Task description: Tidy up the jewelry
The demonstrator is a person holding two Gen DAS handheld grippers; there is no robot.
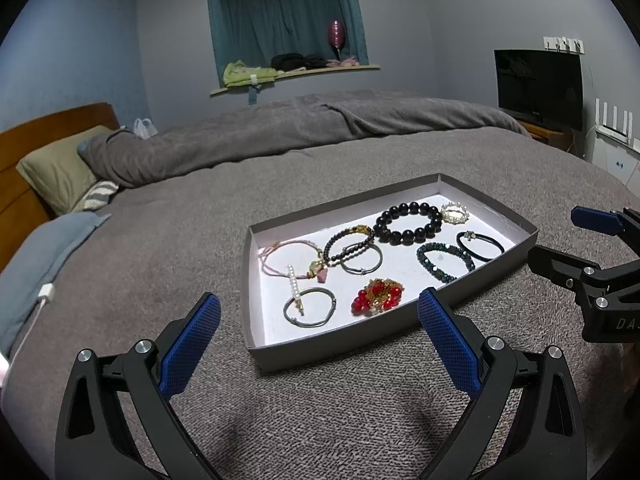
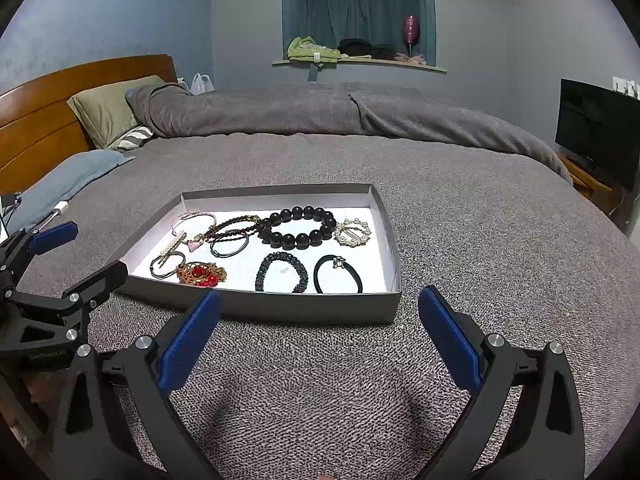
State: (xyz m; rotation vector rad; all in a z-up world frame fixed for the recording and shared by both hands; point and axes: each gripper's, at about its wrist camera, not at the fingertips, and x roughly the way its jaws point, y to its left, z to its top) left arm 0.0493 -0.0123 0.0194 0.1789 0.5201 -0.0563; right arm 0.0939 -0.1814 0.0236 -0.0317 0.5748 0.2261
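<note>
The jewelry lies in a shallow grey tray [image 2: 312,308] on the bed [image 2: 480,240]: a big black bead bracelet [image 2: 300,227] toward the back, a pearl brooch [image 2: 353,233] beside it, a dark hair tie [image 2: 338,275] and a teal bead bracelet [image 2: 281,273] along the near edge, a red bead cluster [image 1: 378,296] and a silver bangle [image 1: 310,307] at the left end. Both claws hover in front of the tray, fingers spread wide, holding nothing. The left gripper [image 1: 318,332] faces the red cluster and bangle; the right gripper [image 2: 318,332] is nearer the hair tie, which lies ahead of it, its long axis running roughly left-right.
</note>
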